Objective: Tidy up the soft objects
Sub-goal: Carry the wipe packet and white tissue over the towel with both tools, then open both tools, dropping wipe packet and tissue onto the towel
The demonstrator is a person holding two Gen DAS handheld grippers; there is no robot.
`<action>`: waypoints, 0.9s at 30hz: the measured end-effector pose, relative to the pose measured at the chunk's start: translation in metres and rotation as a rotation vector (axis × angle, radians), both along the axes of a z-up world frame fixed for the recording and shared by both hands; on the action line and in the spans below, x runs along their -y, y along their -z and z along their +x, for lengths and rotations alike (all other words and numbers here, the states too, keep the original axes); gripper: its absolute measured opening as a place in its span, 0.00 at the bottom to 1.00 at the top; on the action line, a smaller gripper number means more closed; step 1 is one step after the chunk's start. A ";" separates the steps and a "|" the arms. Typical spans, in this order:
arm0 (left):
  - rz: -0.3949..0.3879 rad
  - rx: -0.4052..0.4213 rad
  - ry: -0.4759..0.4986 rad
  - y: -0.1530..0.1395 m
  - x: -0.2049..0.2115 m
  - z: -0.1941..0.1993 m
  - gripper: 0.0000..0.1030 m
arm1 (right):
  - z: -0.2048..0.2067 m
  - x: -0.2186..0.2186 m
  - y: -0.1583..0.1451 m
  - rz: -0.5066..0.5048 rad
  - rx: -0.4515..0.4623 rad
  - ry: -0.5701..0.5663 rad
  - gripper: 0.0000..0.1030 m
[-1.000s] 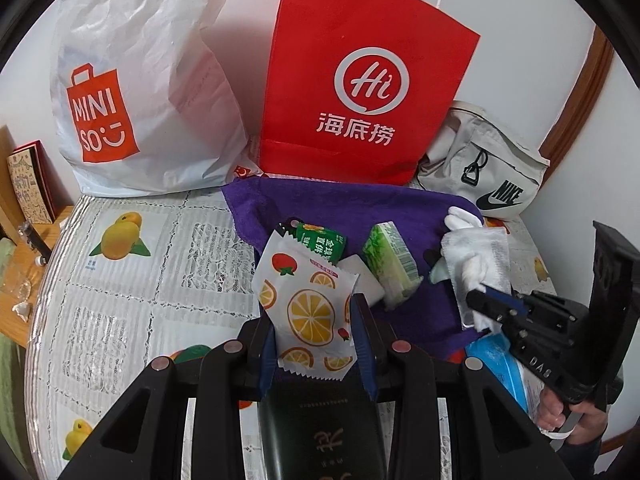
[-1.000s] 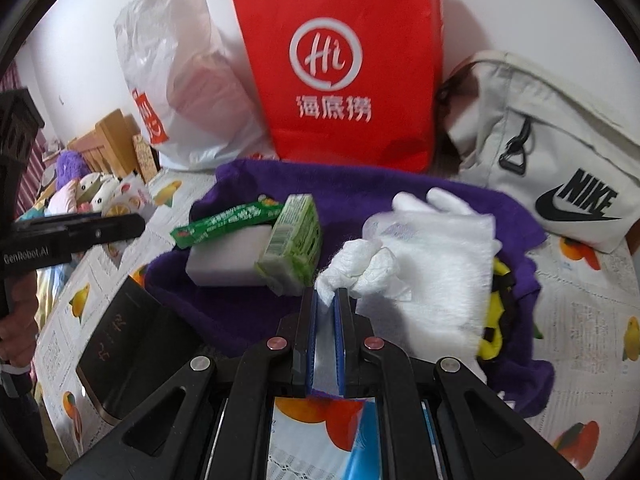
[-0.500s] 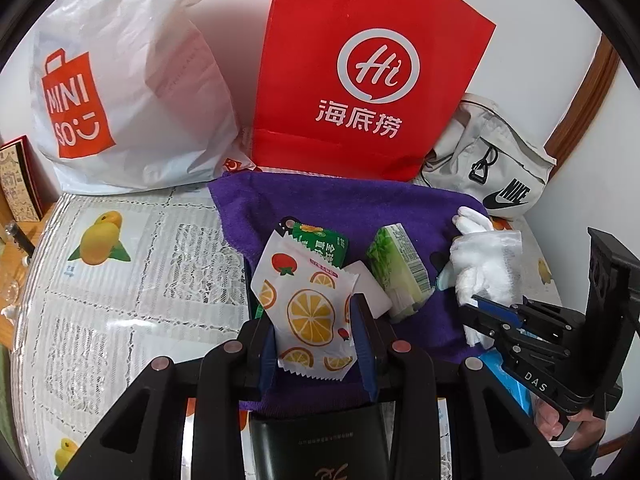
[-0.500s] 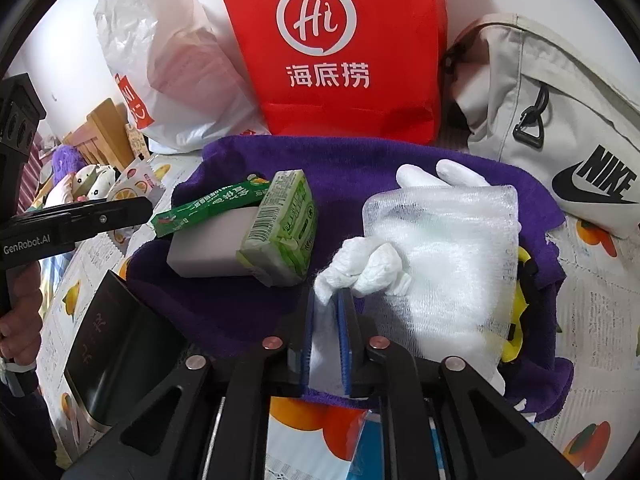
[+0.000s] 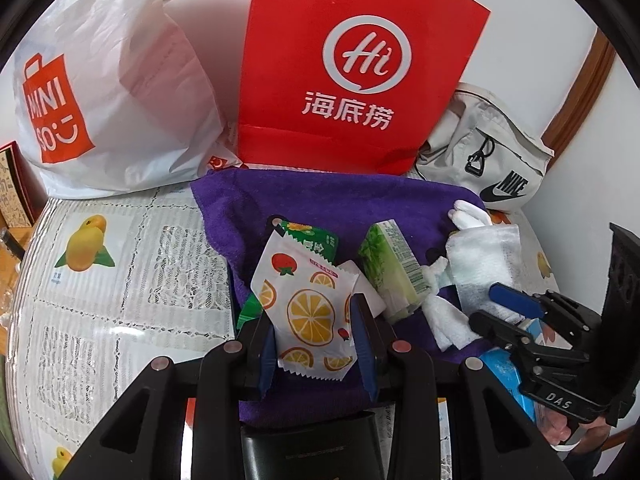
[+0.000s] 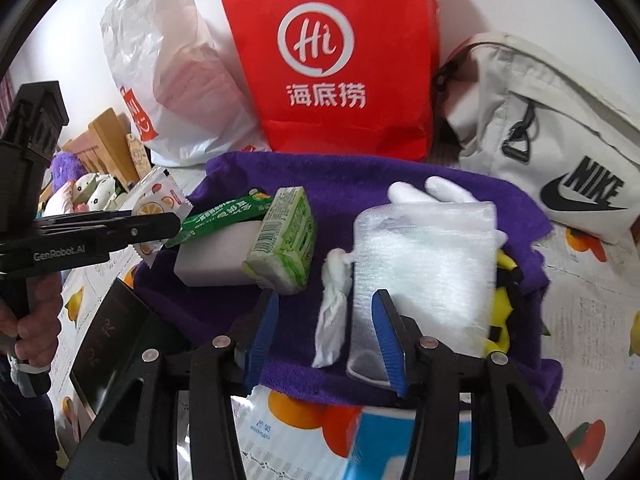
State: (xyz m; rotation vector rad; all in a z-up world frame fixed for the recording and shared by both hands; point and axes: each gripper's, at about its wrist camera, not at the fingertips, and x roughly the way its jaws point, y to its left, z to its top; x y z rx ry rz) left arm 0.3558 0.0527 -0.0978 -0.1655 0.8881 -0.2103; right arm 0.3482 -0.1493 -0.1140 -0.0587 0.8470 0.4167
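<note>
My left gripper is shut on a white sachet printed with orange slices, held over the near edge of the purple towel. On the towel lie a green tissue pack, a green sachet, a white block and a white glove under a clear-wrapped white pack. My right gripper is opening. A twisted white tissue lies loose between its jaws, and neither pad touches it.
A red paper bag, a white Miniso bag and a pale Nike bag stand behind the towel. A dark box and a blue-and-white packet lie at the near edge. A yellow-black item pokes out beside the pack.
The right gripper's jaws have parted and let go of the white tissue twist, which now rests on the towel. The left gripper has carried the sachet slightly forward.
</note>
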 end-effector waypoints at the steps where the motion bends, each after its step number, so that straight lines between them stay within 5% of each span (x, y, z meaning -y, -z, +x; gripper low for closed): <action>1: 0.000 0.001 0.003 0.000 0.001 0.000 0.31 | -0.003 0.003 -0.003 0.001 0.009 0.008 0.47; 24: 0.027 -0.028 0.050 0.009 0.028 0.029 0.33 | -0.011 0.073 0.008 0.027 -0.001 0.183 0.47; 27: 0.043 -0.024 0.052 0.009 0.032 0.029 0.44 | -0.012 0.074 0.008 0.031 -0.005 0.180 0.47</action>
